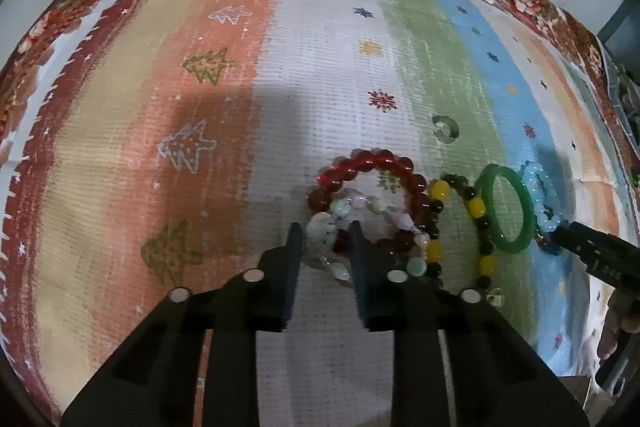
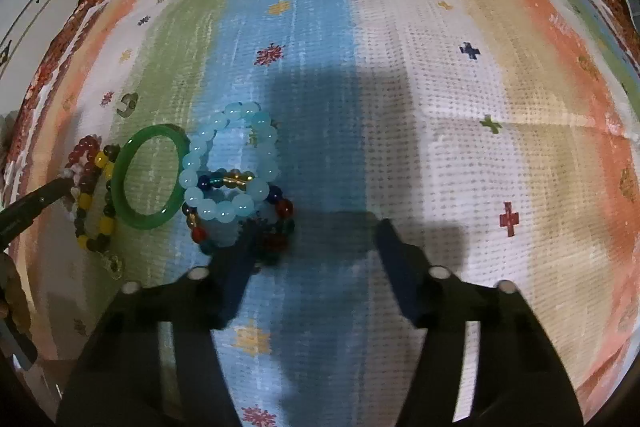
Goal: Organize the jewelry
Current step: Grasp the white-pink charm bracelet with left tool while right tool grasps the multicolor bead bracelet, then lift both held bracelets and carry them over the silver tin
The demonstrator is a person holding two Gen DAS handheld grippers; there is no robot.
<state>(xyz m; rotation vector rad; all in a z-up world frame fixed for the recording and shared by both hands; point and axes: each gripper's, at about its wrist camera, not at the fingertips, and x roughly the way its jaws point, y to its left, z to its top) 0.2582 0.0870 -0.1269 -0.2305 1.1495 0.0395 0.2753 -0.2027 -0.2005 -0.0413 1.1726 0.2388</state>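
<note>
Striped mat [image 2: 440, 147], bracelets clustered left, right tongs [image 2: 316, 239] spread beside them.

Right tool [image 2: 316, 239] hangs low over the striped cloth [image 2: 440, 107], fingers spread wide, nothing between them. Its left finger [image 2: 236, 267] overlaps a multicoloured bead bracelet [image 2: 280, 215] (contact unclear). Pale blue bead bracelet [image 2: 228, 163] lies partly on top of that one. Green bangle [image 2: 148, 179] lies flat just beside the blue beads, touching or nearly so. Further left: a yellow-and-dark bead strand [image 2: 96, 207], red beads [image 2: 82, 151], a small silvery ring [image 2: 129, 103]. Other tool [image 2: 36, 203] enters at the left edge, its tip at the red beads.
</note>
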